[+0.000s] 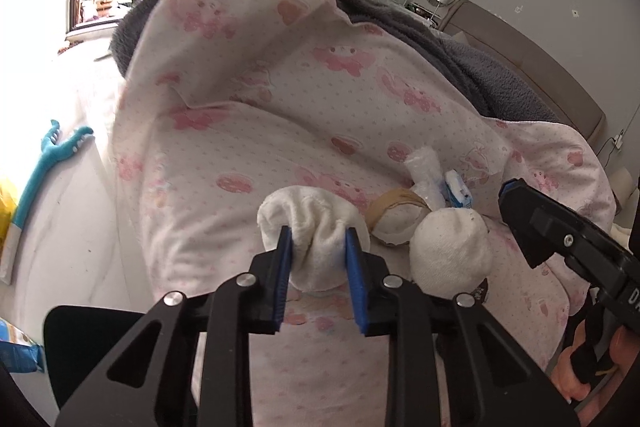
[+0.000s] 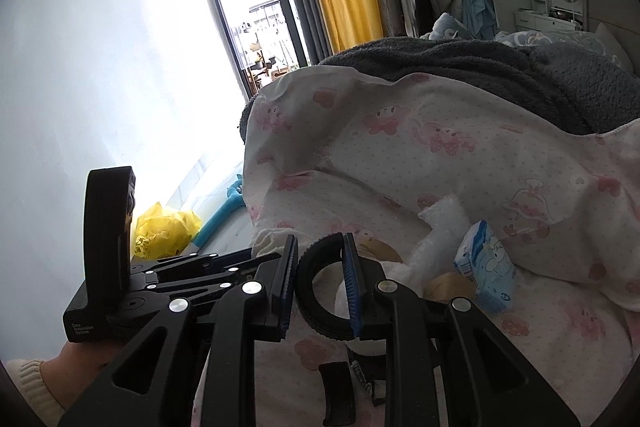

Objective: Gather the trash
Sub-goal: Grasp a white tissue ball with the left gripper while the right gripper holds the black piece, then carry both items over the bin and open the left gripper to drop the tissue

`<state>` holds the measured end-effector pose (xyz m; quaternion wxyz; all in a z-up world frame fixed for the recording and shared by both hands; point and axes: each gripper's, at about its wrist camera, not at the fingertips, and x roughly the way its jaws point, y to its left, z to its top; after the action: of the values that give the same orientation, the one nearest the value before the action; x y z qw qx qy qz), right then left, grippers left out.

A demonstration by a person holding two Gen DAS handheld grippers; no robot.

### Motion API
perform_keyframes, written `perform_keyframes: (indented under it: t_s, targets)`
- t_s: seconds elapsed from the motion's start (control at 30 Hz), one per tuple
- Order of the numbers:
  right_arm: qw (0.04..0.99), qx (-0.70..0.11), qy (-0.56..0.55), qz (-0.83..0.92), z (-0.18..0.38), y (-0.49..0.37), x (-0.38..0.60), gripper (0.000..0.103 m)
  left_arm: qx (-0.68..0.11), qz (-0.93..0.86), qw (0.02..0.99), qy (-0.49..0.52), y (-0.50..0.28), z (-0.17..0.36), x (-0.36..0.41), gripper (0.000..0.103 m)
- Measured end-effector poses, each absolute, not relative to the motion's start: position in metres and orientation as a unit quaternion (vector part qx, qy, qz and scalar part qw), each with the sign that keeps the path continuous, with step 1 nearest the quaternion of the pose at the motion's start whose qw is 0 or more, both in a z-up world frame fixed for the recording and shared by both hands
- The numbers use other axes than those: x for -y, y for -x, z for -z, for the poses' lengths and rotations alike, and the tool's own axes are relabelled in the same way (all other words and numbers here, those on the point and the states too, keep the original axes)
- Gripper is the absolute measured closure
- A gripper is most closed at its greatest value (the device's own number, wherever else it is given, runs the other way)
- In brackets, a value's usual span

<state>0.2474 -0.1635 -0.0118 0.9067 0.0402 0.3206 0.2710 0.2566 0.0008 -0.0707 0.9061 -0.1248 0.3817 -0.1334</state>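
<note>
The left gripper (image 1: 318,251) pinched a soft, light crumpled white tissue wad (image 1: 308,227) at its middle, near on the pink-printed quilt (image 1: 280,99). The right gripper (image 2: 320,291) clamped a stiff black plastic ring (image 2: 316,299).

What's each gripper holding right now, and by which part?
Left gripper is shut on a white crumpled tissue wad, pinched across its near end. Right gripper grips a black ring by its rim, one finger inside the loop.
</note>
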Motion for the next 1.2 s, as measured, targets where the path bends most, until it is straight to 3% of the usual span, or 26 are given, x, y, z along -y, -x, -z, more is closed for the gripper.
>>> perform_keyframes:
  t_s: [0.4, 0.73, 1.2]
  targets:
    - [0.890, -0.327, -0.023, -0.318, 0.011, -0.238, 0.089, 0.080, -0.387, 0.080, 0.914, 0.090, -0.227, 0.069, -0.073, 0.075]
    - [0.854, -0.359, 0.010, -0.375, 0.034, -0.218, -0.002, 0.080, -0.479, 0.011, 0.876, 0.056, -0.206, 0.119, -0.140, 0.074]
    - [0.805, -0.455, 0.026, -0.379, 0.086, -0.214, -0.078, 0.080, -0.605, 0.005, 0.790, 0.099, -0.176, 0.188, -0.199, 0.068]
